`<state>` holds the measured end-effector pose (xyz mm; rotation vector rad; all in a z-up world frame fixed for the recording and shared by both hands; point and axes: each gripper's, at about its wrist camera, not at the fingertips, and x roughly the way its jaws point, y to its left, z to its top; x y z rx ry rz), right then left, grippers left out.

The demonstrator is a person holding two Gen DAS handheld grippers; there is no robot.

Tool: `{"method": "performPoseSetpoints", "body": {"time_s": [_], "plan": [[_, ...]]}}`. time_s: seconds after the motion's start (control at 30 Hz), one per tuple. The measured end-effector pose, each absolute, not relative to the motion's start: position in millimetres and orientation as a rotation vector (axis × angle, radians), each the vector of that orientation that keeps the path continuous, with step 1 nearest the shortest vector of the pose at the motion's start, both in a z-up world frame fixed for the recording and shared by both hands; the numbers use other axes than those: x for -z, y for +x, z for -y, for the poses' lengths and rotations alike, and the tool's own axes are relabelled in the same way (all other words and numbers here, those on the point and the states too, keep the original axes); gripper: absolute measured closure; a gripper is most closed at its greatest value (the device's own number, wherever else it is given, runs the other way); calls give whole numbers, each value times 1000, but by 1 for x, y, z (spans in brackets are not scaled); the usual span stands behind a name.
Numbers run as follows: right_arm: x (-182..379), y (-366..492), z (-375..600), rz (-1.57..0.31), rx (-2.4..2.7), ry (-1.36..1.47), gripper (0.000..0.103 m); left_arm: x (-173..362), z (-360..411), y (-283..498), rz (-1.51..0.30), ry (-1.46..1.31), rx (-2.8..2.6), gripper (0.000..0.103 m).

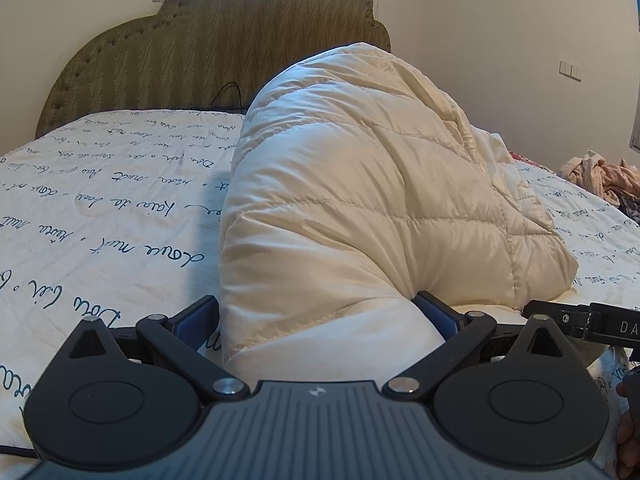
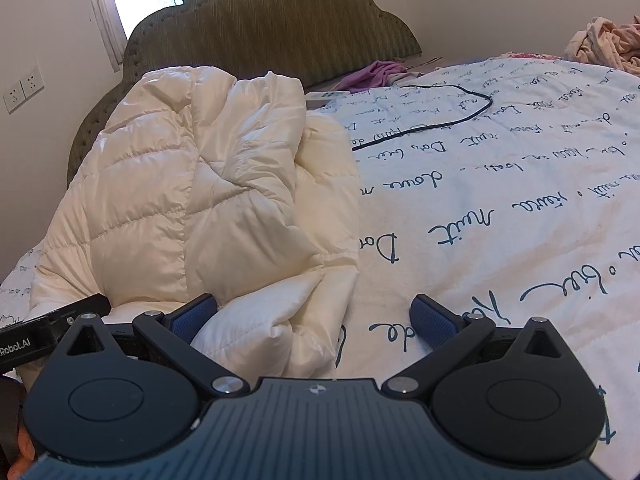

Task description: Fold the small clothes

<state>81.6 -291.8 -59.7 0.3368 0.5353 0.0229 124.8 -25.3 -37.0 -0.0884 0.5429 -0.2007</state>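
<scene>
A cream quilted jacket [image 1: 360, 184] lies heaped on the script-printed bedspread [image 1: 100, 208] (bunched high), in front of the headboard [image 1: 224, 40]. The left gripper [image 1: 316, 316] is spread wide, its jaws flanking the jacket's near end. The right gripper [image 2: 314, 320] is also spread, a jacket fold [image 2: 264, 328] between its fingers.
</scene>
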Motion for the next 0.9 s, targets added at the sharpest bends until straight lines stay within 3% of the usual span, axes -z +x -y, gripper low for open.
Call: {"method": "performPoseSetpoints", "body": {"time_s": [0.17, 0.27, 0.33, 0.5, 0.57, 0.63, 0.77, 0.9], "plan": [[56, 93, 304, -548, -122, 412, 0, 32, 24, 124, -552, -106, 214, 0], [55, 105, 307, -561, -165, 434, 11, 29, 28, 122, -530, -81, 220, 0], [54, 108, 305, -559, -204, 467, 48, 24, 37, 123, -494, -19, 211, 0], [44, 89, 287, -471, -118, 384, 69, 15, 61, 127, -440, 148, 192, 0], [45, 89, 282, -474, -93, 335, 67, 15, 65, 126, -452, 166, 181, 0], [44, 88, 284, -493, -70, 344, 49, 15, 63, 123, -463, 169, 173, 0], [38, 69, 292, -484, -26, 376, 37, 14, 58, 116, -473, 149, 155, 0], [37, 44, 291, -502, -29, 371, 16, 10, 56, 104, -496, 109, 145, 0]]}}
